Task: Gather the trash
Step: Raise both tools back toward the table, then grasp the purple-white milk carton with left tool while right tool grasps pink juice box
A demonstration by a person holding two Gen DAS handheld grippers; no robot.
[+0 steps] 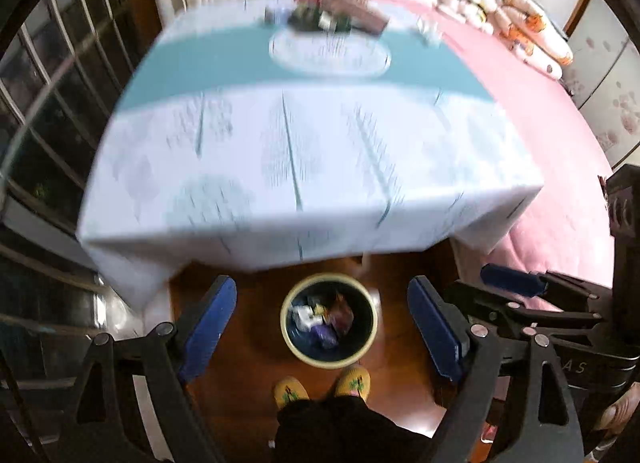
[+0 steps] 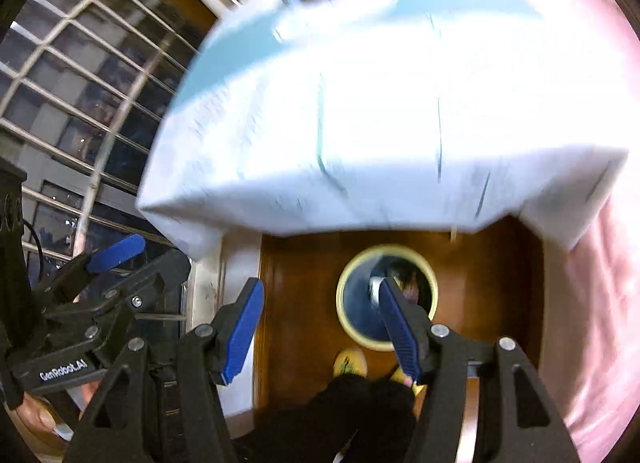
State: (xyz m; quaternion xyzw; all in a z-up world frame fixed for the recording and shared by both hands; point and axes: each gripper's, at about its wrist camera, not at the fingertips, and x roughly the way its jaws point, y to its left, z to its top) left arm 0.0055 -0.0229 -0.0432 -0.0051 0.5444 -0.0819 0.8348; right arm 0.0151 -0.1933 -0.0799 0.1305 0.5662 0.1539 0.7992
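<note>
A round trash bin [image 1: 329, 320] with a cream rim and dark liner stands on the wooden floor below the table's front edge; it holds several wrappers [image 1: 322, 319]. My left gripper [image 1: 322, 327] is open and empty, high above the bin. My right gripper [image 2: 322, 327] is open and empty too, above the floor just left of the bin [image 2: 386, 297]; its right finger [image 2: 400, 331] overlaps the bin's opening in the right wrist view. The right gripper also shows in the left wrist view [image 1: 516, 283]. Both views are blurred.
A table with a white and teal cloth [image 1: 304, 151] fills the middle; boxes and small items [image 1: 332, 15] sit at its far edge. A pink bed [image 1: 560, 151] lies to the right, a barred window [image 1: 52, 103] to the left. My yellow slippers [image 1: 320, 387] are by the bin.
</note>
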